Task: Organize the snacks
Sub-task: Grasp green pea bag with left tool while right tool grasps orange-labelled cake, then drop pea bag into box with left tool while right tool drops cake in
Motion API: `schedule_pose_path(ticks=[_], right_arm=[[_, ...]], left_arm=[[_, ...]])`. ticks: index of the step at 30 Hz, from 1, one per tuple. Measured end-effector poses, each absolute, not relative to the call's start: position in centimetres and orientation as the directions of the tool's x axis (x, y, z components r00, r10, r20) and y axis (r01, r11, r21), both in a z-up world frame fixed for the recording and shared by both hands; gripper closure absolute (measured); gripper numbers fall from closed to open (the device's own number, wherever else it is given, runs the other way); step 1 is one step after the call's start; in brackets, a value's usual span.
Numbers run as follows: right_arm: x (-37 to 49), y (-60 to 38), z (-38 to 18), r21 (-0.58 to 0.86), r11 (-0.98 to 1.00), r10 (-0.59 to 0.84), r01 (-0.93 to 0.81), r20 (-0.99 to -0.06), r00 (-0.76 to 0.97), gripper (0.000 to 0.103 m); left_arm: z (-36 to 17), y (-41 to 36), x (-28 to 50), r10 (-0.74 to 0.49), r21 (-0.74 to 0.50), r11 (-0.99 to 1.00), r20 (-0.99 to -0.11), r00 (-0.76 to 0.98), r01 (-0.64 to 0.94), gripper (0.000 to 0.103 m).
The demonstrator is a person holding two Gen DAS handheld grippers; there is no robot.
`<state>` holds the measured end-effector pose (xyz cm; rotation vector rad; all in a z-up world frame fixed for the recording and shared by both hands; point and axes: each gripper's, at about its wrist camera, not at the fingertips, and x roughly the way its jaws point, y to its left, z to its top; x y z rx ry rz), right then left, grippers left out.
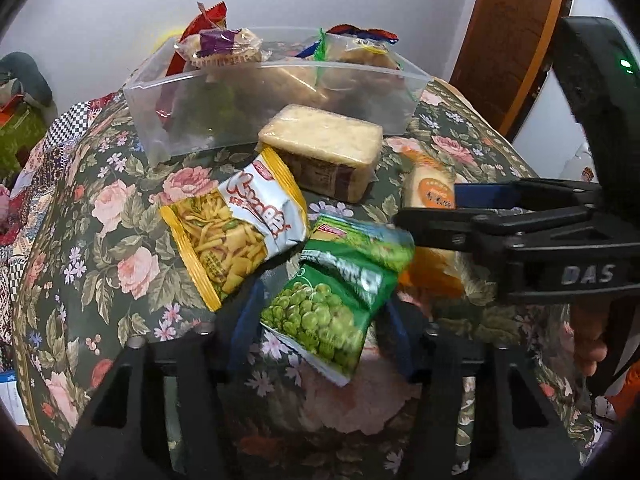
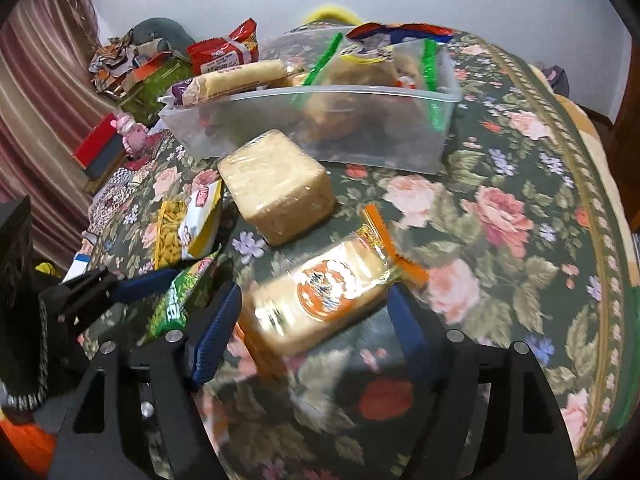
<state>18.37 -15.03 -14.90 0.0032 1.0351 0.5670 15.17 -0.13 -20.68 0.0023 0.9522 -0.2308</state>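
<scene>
Green foil catches the eye first: the green pea packet (image 1: 338, 296) lies between the spread blue fingers of the left gripper (image 1: 320, 312), its long axis running slantwise away from the claw toward the far right, so the fingers flank its long sides. Neither finger looks pressed against it; the jaws stand wide, holding nothing.

To its right, the right gripper (image 2: 316, 312) is likewise spread, straddling the orange-ended wafer packet (image 2: 320, 300), which lies on the floral tablecloth (image 2: 520, 208) with its long axis angled up to the right, crimped orange end pointing away from the claw. Whether a finger already touches the wrapper I cannot tell; the packet is blurred.

Each hand, then, has its own packet right before it, and the clear plastic bin (image 2: 400, 160) sits straight ahead of both, beyond the loose snacks. By my reckoning the next move is simply to close and carry forward.

Counting what lies loose on the cloth: one pea packet, one wafer packet, one yellow-edged packet of fried strips (image 1: 236, 224) just left of the peas, and one pale wrapped block (image 1: 324, 148) nearest the bin, almost against its front wall. That makes four still outside. Inside the bin several packets are already heaped, too jumbled to count surely.
</scene>
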Motion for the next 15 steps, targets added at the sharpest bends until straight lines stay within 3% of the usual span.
schedule_pose_path(ticks=[3, 5, 10, 15], right_arm=[[18.5, -14.2, -15.3, 0.237, 0.864, 0.424, -0.445, -0.819, 0.387, 0.03], [18.3, -14.1, -15.5, 0.214, 0.865, 0.411, -0.453, -0.82, 0.398, 0.032], [17.5, -15.2, -15.3, 0.154, 0.867, 0.38, -0.473, -0.819, 0.43, 0.065], [17.0, -16.8, -14.7, 0.15, 0.868, 0.384, -0.474, -0.809, 0.446, 0.07]], left_arm=[[-20.6, 0.5, 15.3, -0.204, -0.121, 0.976, -0.799, 0.565, 0.181, 0.064], [-20.5, 1.0, 15.3, -0.216, -0.143, 0.975, -0.796, 0.566, 0.171, 0.079], [-20.0, 1.4, 14.8, -0.229, -0.163, 0.973, -0.786, 0.574, 0.166, 0.082], [-18.8, 1.3, 14.2, -0.239, -0.173, 0.971, -0.764, 0.599, 0.167, 0.082]])
